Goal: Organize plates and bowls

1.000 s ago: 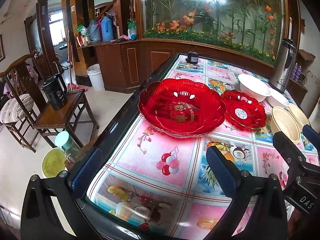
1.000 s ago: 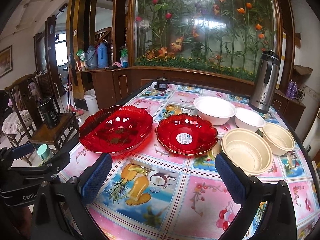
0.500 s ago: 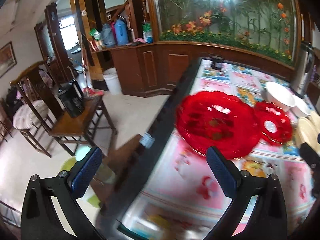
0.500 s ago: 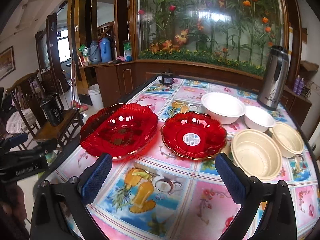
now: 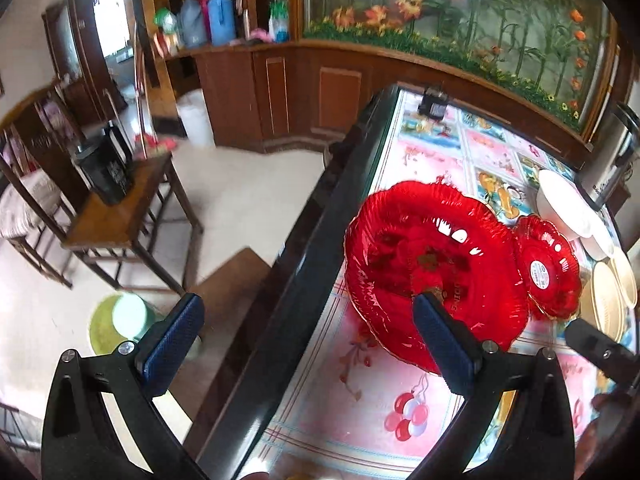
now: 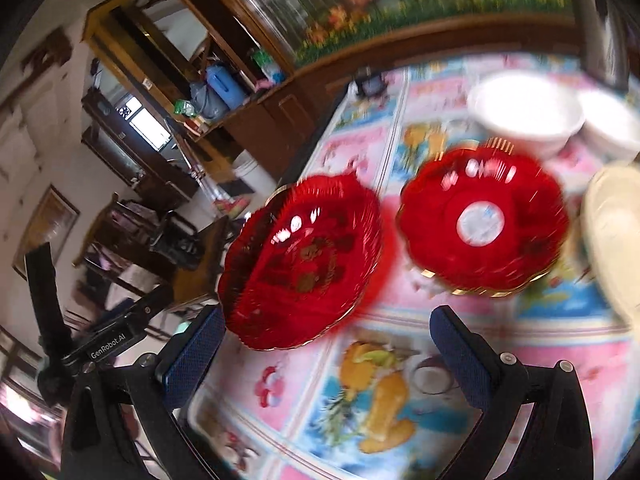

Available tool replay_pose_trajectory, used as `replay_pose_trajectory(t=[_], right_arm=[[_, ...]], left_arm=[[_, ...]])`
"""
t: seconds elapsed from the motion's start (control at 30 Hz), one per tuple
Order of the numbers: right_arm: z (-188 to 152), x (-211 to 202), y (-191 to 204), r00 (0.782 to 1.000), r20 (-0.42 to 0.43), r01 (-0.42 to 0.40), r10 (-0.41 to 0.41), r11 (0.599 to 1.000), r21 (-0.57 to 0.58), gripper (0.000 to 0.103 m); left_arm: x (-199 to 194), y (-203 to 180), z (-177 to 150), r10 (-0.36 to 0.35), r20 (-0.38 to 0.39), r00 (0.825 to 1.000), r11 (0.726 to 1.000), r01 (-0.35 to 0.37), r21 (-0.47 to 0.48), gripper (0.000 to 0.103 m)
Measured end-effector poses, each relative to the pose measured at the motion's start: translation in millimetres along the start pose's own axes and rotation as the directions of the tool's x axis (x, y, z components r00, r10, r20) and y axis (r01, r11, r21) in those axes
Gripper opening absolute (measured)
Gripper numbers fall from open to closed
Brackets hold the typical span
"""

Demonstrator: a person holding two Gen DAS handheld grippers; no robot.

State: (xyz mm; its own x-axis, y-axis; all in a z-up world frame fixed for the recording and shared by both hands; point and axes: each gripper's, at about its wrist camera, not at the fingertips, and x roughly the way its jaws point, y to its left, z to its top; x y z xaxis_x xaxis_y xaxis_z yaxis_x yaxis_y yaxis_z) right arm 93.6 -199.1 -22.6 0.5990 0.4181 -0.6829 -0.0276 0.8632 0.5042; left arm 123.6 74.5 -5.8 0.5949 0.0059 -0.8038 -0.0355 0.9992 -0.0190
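Left wrist view showed the large red plate lying flat, face up, on the tabletop; both the left claw and the right claw gaped wide, empty.

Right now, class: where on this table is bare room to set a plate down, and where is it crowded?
Free: the tablecloth in front of the large red plate and small red plate, between the open right tongs. Crowded: the right side, where white bowls and cream bowls cluster beside the small plate.
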Motion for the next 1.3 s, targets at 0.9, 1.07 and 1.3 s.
replay_pose_trajectory(t=[0.9,1.07,1.3], right_arm=[[13.2,74.1,-33.9,0.985,-0.142,-0.058,0.097,0.965,0.256,0.063],[12.1,79.4,-38.6,0.984,-0.149,-0.055,0.098,0.961,0.272,0.057],[10.2,78.3,-41.9,0.991,-0.131,-0.004,0.039,0.965,0.261,0.04]], left_arm=[[65.8,-10.8,21.5,-0.066,-0.171,0.983,0.997,0.059,-0.043,0.1],[70.3,-10.6,18.0,-0.067,-0.172,0.983,0.997,0.059,-0.052,0.069],[82.3,-6.4,7.9,-0.104,-0.19,0.976,0.992,0.089,-0.088,0.026]])
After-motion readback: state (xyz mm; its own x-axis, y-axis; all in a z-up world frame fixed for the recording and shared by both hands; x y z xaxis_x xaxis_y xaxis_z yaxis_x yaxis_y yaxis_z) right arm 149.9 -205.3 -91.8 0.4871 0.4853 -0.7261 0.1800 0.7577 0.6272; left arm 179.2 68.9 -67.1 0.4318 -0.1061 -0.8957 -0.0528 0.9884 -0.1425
